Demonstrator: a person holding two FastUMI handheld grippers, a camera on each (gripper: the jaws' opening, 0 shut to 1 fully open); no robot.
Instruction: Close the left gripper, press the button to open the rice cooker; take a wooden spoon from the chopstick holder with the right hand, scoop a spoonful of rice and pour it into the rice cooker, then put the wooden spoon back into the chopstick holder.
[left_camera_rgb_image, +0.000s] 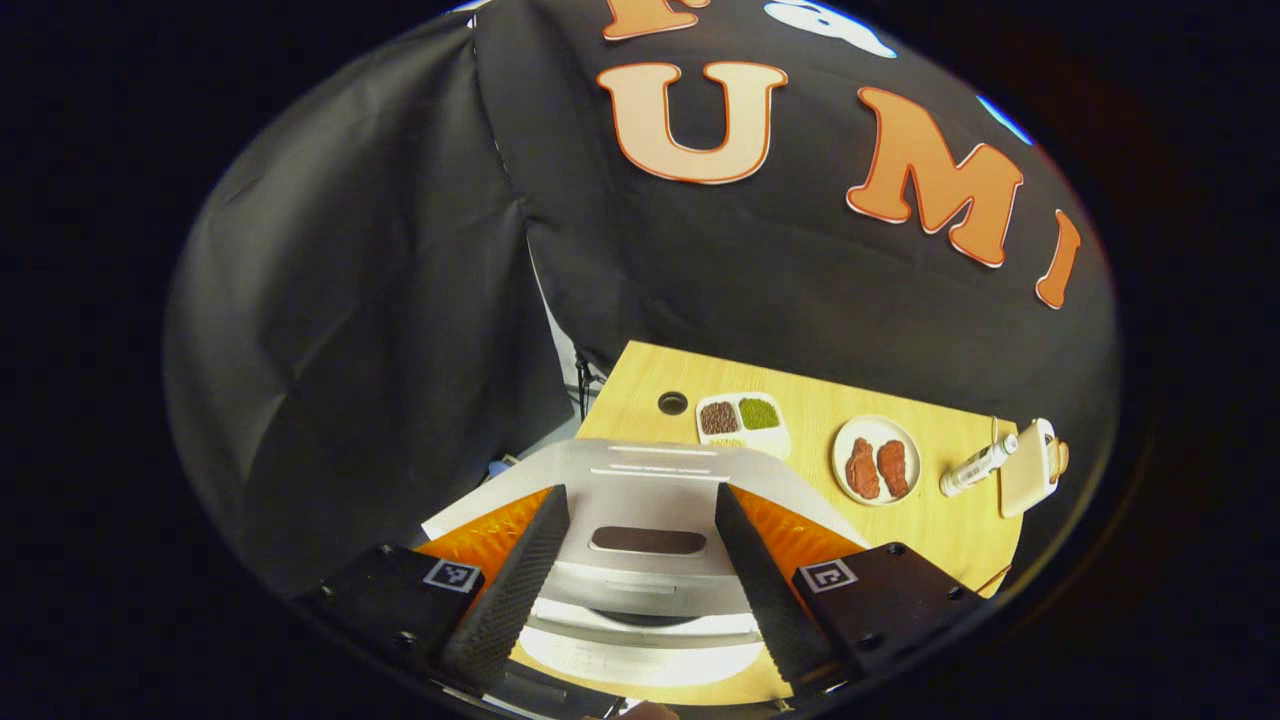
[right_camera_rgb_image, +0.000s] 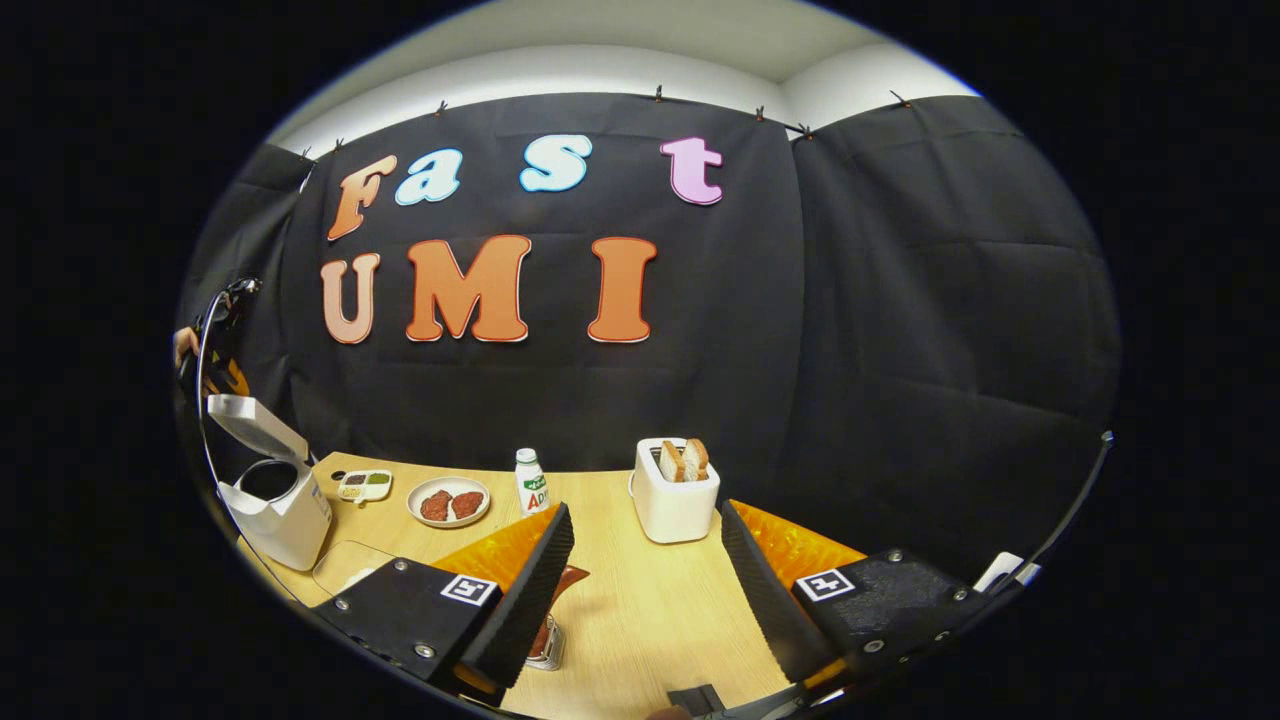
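A white rice cooker (right_camera_rgb_image: 275, 500) stands with its lid up at the desk's (right_camera_rgb_image: 640, 590) left edge, while the left gripper (left_camera_rgb_image: 640, 570) hovers over it, wide open and empty, and the right gripper (right_camera_rgb_image: 640, 590), equally open, holds nothing.

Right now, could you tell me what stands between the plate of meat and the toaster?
In the right gripper view, a small bottle stands between the plate and the toaster.
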